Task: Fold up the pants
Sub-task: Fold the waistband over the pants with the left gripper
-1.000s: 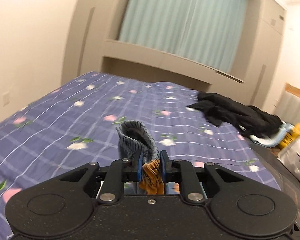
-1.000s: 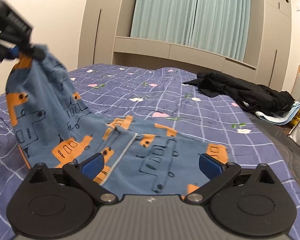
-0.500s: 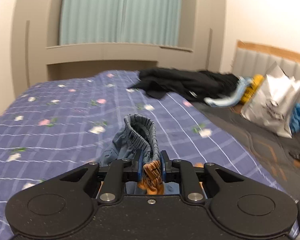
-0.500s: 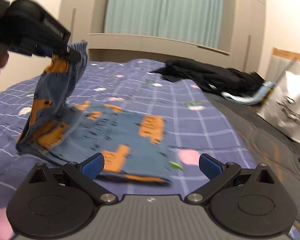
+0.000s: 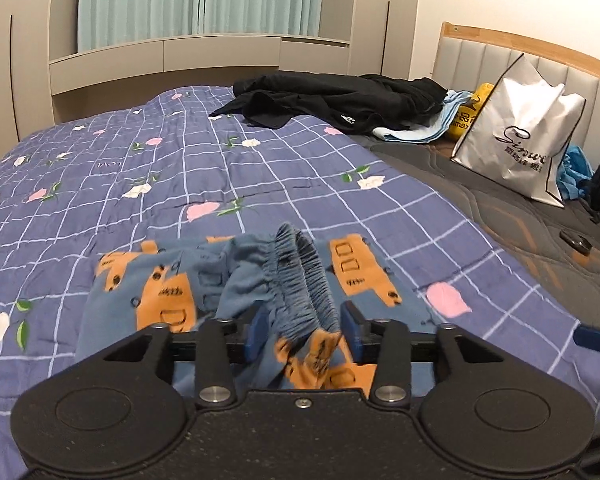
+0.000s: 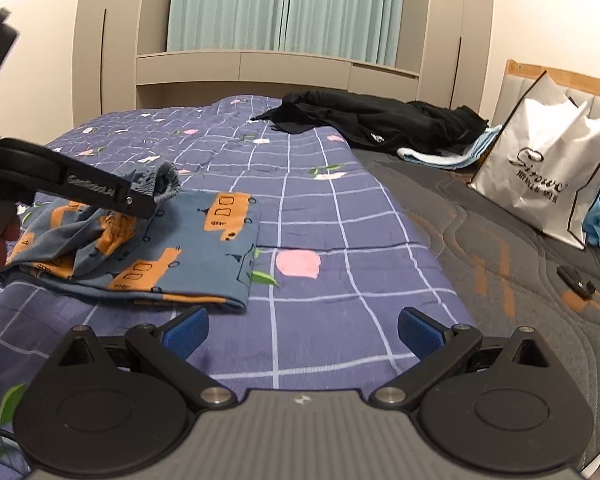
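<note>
Blue pants (image 6: 204,256) with orange vehicle prints lie folded on the purple checked bedspread (image 6: 320,208). Their grey-blue elastic waistband (image 5: 300,280) rises in a bunch between the jaws of my left gripper (image 5: 303,326), low over the folded cloth. Those jaws are opening, and a gap shows between the left pad (image 5: 257,330) and the fabric. The right wrist view shows the left gripper (image 6: 156,200) from the side, over the pants' left part. My right gripper (image 6: 300,332) hovers open and empty over bare bedspread, just right of the pants' near corner.
A pile of black clothes (image 5: 340,104) lies at the far side of the bed, with a light blue towel (image 5: 420,132) beside it. A white shopping bag (image 6: 548,168) leans on the headboard at right. A small black object (image 6: 578,282) rests on the dark uncovered mattress (image 6: 500,248).
The left gripper swung right and down, bringing the waistband over onto the rest of the pants, and its jaws have spread. The right gripper shifted right of the pants, still open.
</note>
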`<state>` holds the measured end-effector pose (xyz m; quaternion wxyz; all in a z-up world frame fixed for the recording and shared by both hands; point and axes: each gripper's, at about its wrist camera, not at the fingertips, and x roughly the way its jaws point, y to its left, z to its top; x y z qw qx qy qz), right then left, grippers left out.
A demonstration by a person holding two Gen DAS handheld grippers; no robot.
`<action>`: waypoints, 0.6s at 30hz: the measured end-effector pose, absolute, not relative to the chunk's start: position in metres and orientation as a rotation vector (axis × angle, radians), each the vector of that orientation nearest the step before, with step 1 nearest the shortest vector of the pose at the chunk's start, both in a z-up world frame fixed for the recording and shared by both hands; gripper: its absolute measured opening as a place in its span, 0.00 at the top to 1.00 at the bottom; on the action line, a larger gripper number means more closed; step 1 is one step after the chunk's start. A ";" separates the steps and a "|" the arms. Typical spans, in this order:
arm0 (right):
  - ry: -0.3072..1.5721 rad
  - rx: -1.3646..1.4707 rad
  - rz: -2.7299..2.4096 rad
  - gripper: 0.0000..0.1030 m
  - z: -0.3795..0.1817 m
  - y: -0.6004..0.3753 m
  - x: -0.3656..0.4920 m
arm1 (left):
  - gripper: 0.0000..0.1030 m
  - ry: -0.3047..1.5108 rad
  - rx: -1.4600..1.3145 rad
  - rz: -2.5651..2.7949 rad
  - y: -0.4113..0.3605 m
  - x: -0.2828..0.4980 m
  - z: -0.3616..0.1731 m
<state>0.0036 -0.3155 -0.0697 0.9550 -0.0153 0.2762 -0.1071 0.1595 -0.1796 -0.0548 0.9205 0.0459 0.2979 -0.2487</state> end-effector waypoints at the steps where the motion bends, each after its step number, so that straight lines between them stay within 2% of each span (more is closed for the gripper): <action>1: 0.565 -0.025 -0.217 0.00 -0.071 -0.316 0.005 | 0.47 0.609 0.096 -0.510 -0.176 0.155 -0.056; 4: 0.569 -0.009 -0.213 0.00 -0.072 -0.313 0.005 | 0.39 0.610 0.112 -0.507 -0.168 0.144 -0.061; 8: 0.576 0.014 -0.181 0.00 -0.072 -0.311 0.010 | 0.37 0.615 0.186 -0.500 -0.157 0.133 -0.072; 12: 0.566 0.028 -0.099 0.00 -0.066 -0.312 0.026 | 0.37 0.600 0.264 -0.524 -0.154 0.127 -0.077; 18: 0.584 0.100 0.076 0.00 -0.053 -0.325 0.072 | 0.43 0.584 0.300 -0.544 -0.156 0.126 -0.076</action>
